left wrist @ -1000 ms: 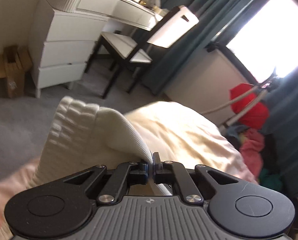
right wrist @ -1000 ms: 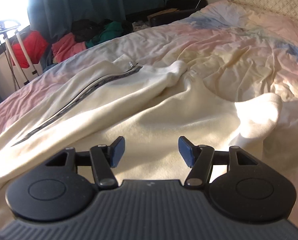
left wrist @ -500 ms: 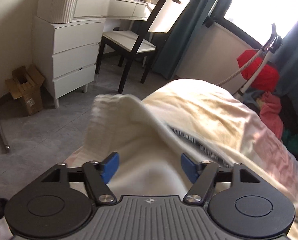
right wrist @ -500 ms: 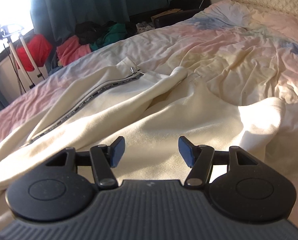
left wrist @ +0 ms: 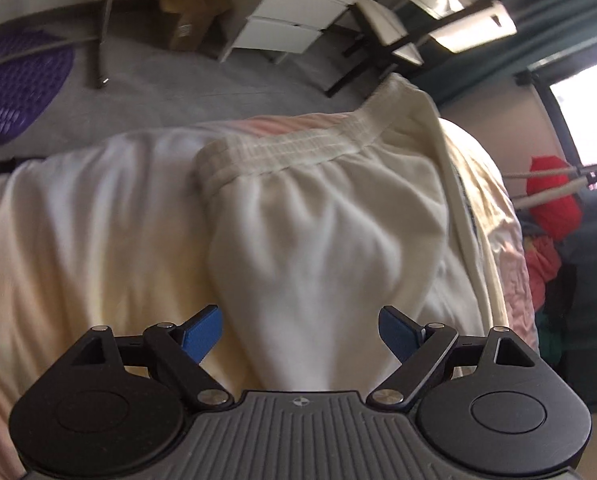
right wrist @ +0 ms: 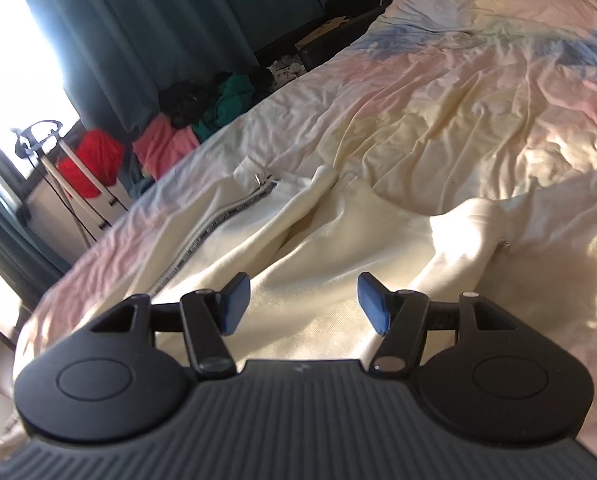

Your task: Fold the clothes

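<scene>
A cream zip-up sweatshirt [right wrist: 306, 248] lies spread on the bed, its dark zipper [right wrist: 214, 228] running toward the far left. In the left wrist view its folded part with the ribbed hem [left wrist: 298, 148] lies by the bed's edge. My left gripper [left wrist: 300, 334] hovers open just above that cream cloth, which reaches between the fingers unpinched. My right gripper [right wrist: 303, 300] is open over the garment's middle, holding nothing. A sleeve cuff [right wrist: 474, 224] lies to its right in sunlight.
The pastel duvet [right wrist: 478, 92] is rumpled across the bed. Beyond the bed's edge are grey floor [left wrist: 178, 92], a white dresser [left wrist: 298, 12], a chair [left wrist: 402, 40], a cardboard box [left wrist: 186, 12] and a purple mat [left wrist: 14, 80]. Clothes piles [right wrist: 166, 144] sit under teal curtains.
My left gripper, shut on the ribbed cloth a second ago, opened and let it drop, then tilted down over the bed's edge. The right gripper drifted slightly, staying open.
</scene>
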A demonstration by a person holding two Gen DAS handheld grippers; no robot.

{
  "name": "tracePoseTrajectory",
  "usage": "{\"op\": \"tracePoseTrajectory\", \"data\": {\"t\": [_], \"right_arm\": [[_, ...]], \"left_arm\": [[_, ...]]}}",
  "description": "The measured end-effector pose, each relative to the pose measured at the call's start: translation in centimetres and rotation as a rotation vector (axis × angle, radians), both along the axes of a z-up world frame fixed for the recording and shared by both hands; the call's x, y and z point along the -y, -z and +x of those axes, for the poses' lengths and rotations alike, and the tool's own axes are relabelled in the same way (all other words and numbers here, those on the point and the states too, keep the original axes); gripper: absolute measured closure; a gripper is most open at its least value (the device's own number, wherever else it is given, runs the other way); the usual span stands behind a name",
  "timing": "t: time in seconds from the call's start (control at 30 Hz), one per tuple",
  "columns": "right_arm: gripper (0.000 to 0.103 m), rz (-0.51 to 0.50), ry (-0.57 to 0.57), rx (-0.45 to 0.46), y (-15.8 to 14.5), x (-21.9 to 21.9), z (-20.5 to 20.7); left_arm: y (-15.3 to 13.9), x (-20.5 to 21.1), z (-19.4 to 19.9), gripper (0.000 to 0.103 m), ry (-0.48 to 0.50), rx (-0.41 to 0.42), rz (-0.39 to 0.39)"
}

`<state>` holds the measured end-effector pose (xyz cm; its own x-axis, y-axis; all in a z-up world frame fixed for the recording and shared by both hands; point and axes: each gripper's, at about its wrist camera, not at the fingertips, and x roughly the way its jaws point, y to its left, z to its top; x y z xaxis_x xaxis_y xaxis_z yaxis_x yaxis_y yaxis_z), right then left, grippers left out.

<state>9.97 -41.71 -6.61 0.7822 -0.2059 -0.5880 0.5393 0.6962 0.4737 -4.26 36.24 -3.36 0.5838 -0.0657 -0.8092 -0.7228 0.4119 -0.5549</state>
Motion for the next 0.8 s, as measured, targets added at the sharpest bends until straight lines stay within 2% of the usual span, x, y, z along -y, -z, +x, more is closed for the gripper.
{"op": "tracePoseTrajectory", "data": {"t": [0.1,0.17,0.23,0.3,0.43,0.6,0.8], "right_arm": [[0.041,0.070,-0.014,0.018,-0.6,2.4,-1.1],[0.041,0.107,0.017,0.041,-0.8,4.4,-2.2],[0.039,0.139,0.067,0.056,-0.7,6.5,-3.4],[0.039,0.172,0.115,0.058,0.0,8.6,-4.5],[0.040,0.236,0.199,0.000,2.7,11.0,-5.3],[0.039,0.444,0.111,-0.073,6.9,11.6,-2.3],[0.040,0.420,0.103,-0.144,8.6,11.4,-0.1]], "left_arm": [[2.9,-0.5,0.4,0.018,-0.086,0.006,-0.125],[4.0,-0.6,1.1,0.019,-0.128,0.042,-0.159],[4.1,-0.3,1.6,0.019,-0.142,0.075,-0.125],[4.3,0.3,1.8,0.019,-0.149,0.143,-0.126],[4.5,1.1,1.6,0.022,-0.161,0.282,-0.141],[4.2,1.3,0.2,0.026,-0.160,0.437,-0.187],[4.4,1.6,0.9,0.032,-0.146,0.274,-0.138]]}}
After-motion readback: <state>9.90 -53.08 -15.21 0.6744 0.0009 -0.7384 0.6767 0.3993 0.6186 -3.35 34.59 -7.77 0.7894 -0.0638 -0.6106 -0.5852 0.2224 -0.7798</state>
